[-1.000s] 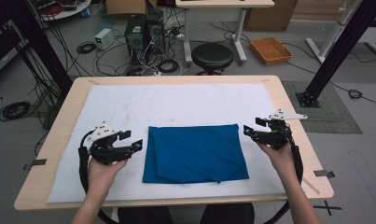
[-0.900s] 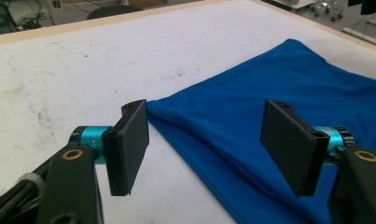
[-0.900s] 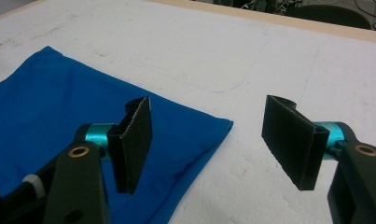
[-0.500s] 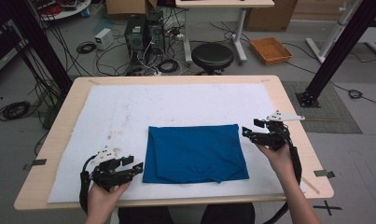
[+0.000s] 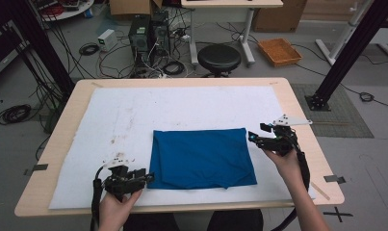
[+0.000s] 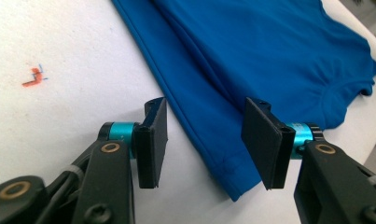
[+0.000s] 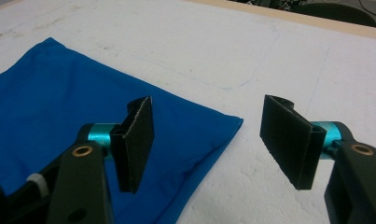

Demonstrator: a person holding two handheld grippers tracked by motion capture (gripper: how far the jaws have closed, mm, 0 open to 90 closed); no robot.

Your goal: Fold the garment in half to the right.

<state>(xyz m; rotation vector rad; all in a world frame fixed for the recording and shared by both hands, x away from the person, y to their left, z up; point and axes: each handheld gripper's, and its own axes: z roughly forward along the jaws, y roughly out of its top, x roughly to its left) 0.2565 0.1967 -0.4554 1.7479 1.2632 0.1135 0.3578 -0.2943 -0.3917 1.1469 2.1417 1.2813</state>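
High view: the folded blue cloth (image 5: 201, 159) lies on the white pad (image 5: 134, 115) near the front edge of the counter (image 5: 297, 96). Your left claw (image 5: 146, 178) is at the cloth's front left corner; its jaws have just been closing, but they are still apart, with the cloth's edge between them, not pressed. Your right claw (image 5: 255, 137) is at the cloth's far right corner, wide open and holding nothing.

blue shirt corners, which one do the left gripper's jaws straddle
The near-left corner of the folded blue shirt, at the hem. The left gripper, jaws just closing but not yet pressing, straddles it; the right gripper hangs open by the far-right corner.
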